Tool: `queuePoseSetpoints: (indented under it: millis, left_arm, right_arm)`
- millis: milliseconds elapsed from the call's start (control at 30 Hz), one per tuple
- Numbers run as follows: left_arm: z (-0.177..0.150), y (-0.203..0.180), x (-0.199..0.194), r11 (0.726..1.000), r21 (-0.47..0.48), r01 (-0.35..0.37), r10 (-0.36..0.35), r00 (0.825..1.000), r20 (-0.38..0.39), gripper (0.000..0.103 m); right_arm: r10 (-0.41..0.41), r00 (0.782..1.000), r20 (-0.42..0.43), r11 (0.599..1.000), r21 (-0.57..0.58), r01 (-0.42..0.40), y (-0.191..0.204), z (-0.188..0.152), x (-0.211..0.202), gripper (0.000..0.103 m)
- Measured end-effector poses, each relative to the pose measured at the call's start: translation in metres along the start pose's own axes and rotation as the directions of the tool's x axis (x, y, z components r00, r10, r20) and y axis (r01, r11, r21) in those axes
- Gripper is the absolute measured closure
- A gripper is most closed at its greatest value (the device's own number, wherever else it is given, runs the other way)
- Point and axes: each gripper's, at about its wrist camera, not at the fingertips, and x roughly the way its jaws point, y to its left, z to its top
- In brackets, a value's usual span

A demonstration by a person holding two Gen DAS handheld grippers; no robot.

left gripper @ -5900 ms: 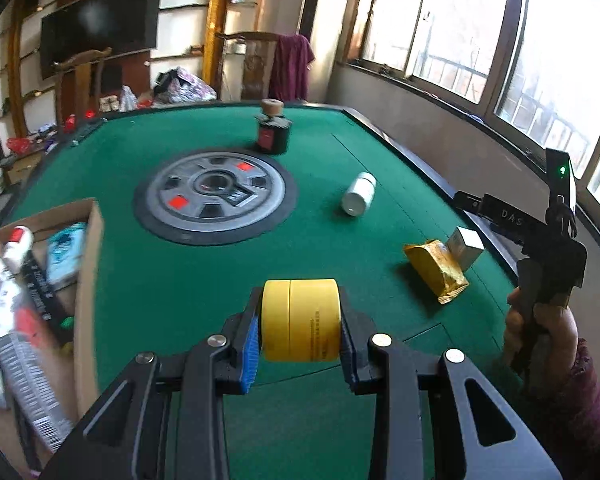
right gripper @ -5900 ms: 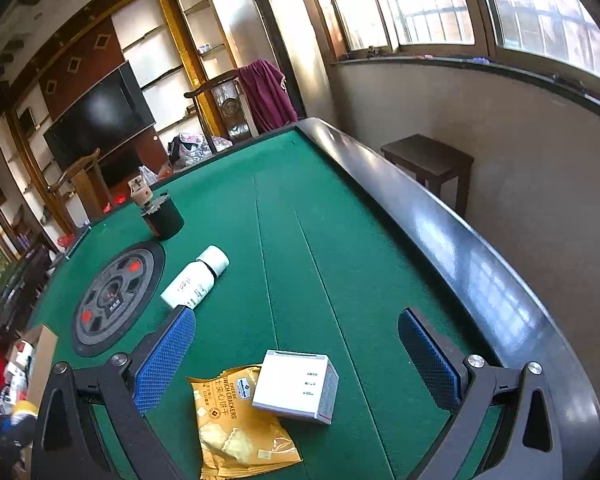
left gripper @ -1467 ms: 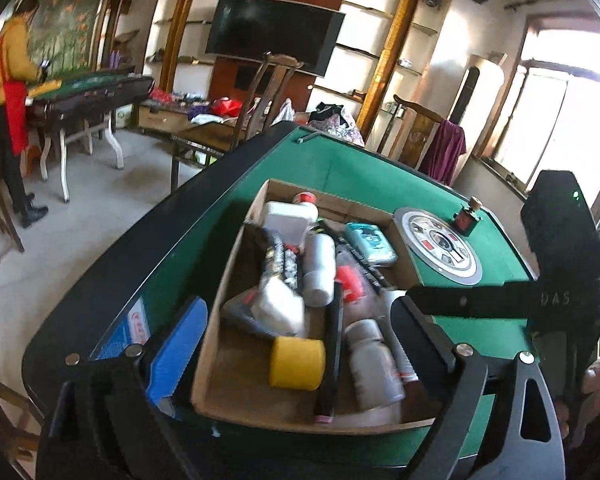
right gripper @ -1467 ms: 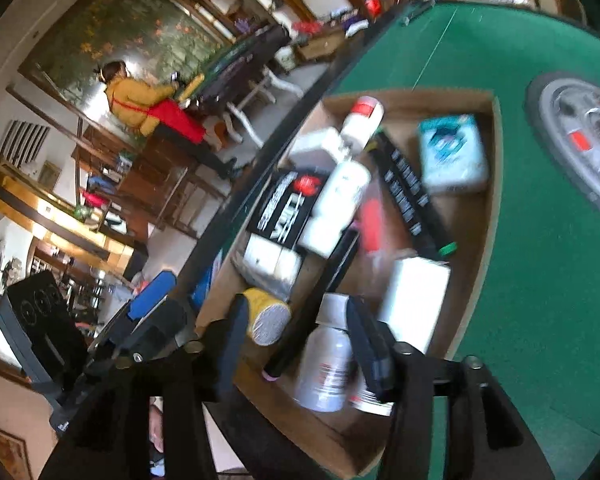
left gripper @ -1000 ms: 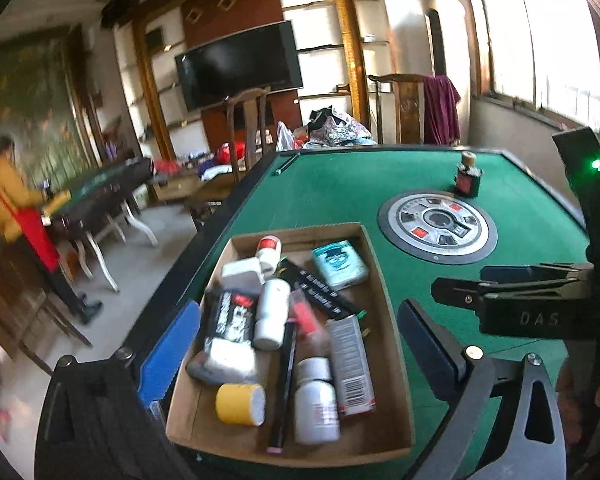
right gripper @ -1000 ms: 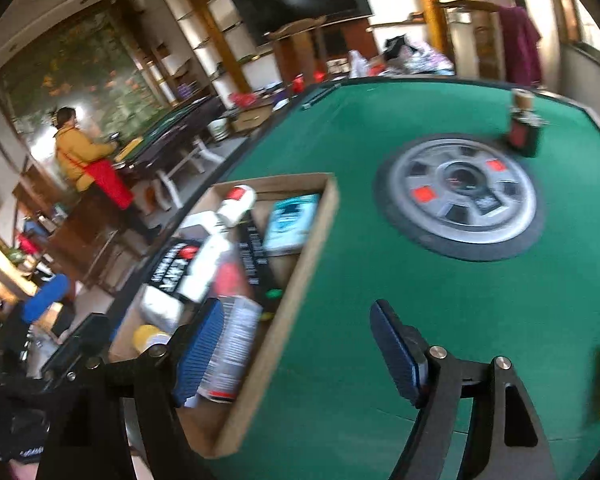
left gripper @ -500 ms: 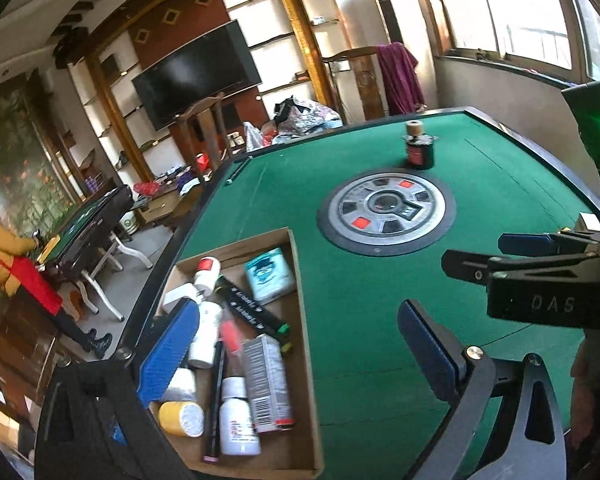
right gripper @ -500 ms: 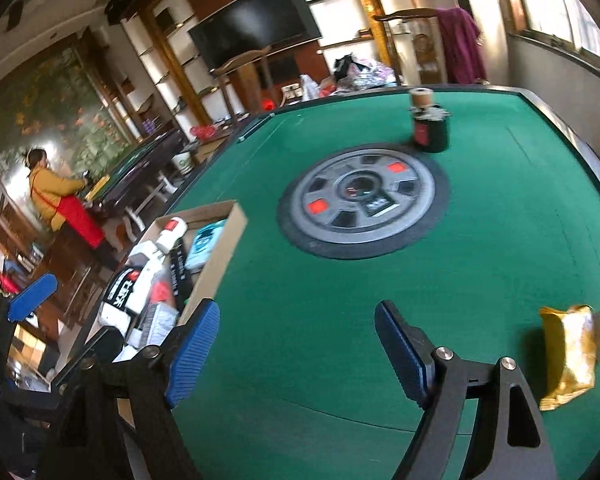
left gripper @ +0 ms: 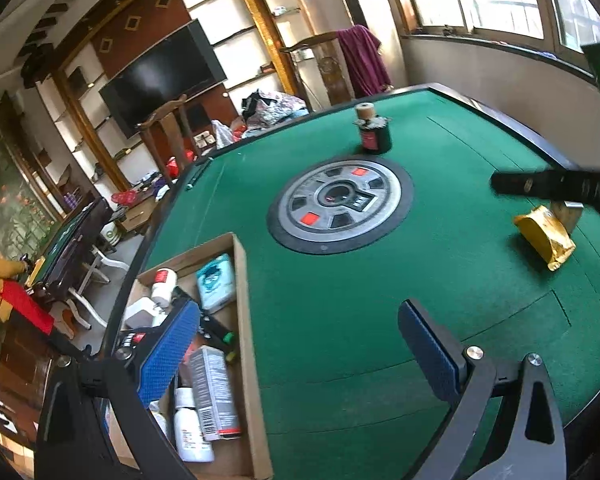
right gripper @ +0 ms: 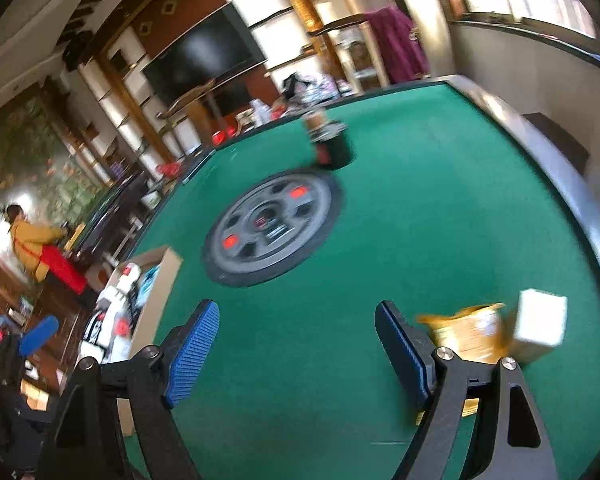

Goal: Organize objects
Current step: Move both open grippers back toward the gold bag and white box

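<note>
A cardboard box [left gripper: 242,280] at the table's left edge holds several bottles and packets; it also shows in the right wrist view [right gripper: 162,276]. My left gripper [left gripper: 300,340] is open and empty, its left finger over the box. A yellow snack packet [left gripper: 544,236] and a small white box [left gripper: 566,212] lie at the right. My right gripper [right gripper: 296,344] is open and empty above the green felt, with the packet [right gripper: 468,332] and white box [right gripper: 540,324] just right of its right finger. The right gripper shows blurred in the left wrist view [left gripper: 556,184].
A round grey and black dial [left gripper: 340,204] sits in the table's centre. A dark bottle with a cork top [left gripper: 374,132] stands behind it. The table has a dark raised rim [right gripper: 540,152]. A person in yellow and red [right gripper: 36,252] stands far left.
Both grippers have swung right, away from the box and towards the snack packet and white box. Both stay open and empty. The right view is motion-blurred.
</note>
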Motion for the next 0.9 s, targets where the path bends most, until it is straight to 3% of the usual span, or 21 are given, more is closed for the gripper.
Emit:
queuePoseSetpoints:
  millis: [100, 167, 233, 433, 533, 733, 767, 800, 833, 900]
  left_arm:
    - [0.001, -0.010, 0.004, 0.998, 0.014, 0.060, -0.059, 0.998, -0.014, 0.004]
    - [0.001, -0.018, 0.004, 0.987, 0.016, 0.162, -0.161, 0.987, -0.021, 0.004]
    - [0.001, -0.031, 0.005, 0.957, 0.035, 0.288, -0.288, 0.957, -0.015, 0.004]
    - [0.004, -0.088, 0.020, 0.873, 0.086, 0.480, -0.476, 0.877, -0.064, 0.004]
    - [0.011, -0.110, 0.026, 0.859, 0.075, 0.507, -0.501, 0.861, -0.082, 0.004]
    - [0.018, -0.125, 0.036, 0.863, 0.045, 0.503, -0.498, 0.862, -0.090, 0.004]
    - [0.020, -0.125, 0.037, 0.862, 0.035, 0.506, -0.502, 0.860, -0.090, 0.004]
    - [0.021, -0.126, 0.039, 0.862, 0.023, 0.507, -0.503, 0.859, -0.091, 0.004]
    - [0.022, -0.128, 0.042, 0.861, 0.012, 0.509, -0.506, 0.857, -0.095, 0.004]
    - [0.024, -0.131, 0.046, 0.854, -0.003, 0.519, -0.517, 0.850, -0.105, 0.004]
  right_arm:
    - [-0.038, 0.999, 0.027, 0.999, 0.028, 0.038, -0.026, 0.007, -0.010, 0.018]
    - [-0.068, 0.997, 0.040, 0.997, 0.035, 0.067, -0.041, 0.011, -0.016, 0.018]
    - [-0.123, 0.991, 0.051, 0.992, 0.048, 0.120, -0.063, 0.014, -0.022, 0.018]
    - [-0.231, 0.971, 0.061, 0.960, 0.174, 0.218, -0.132, 0.010, -0.034, 0.018]
    - [-0.224, 0.973, 0.059, 0.955, 0.211, 0.207, -0.149, 0.007, -0.031, 0.018]
    - [-0.194, 0.981, 0.016, 0.977, 0.095, 0.192, -0.129, 0.006, -0.011, 0.019]
    - [-0.202, 0.979, 0.006, 0.977, 0.072, 0.201, -0.124, 0.005, -0.006, 0.024]
    - [-0.204, 0.979, -0.007, 0.978, 0.036, 0.204, -0.118, 0.003, -0.001, 0.044]
    - [-0.218, 0.976, -0.018, 0.976, 0.012, 0.218, -0.116, 0.001, 0.002, 0.057]
    - [-0.264, 0.964, -0.021, 0.964, -0.025, 0.264, -0.110, -0.001, 0.005, 0.057]
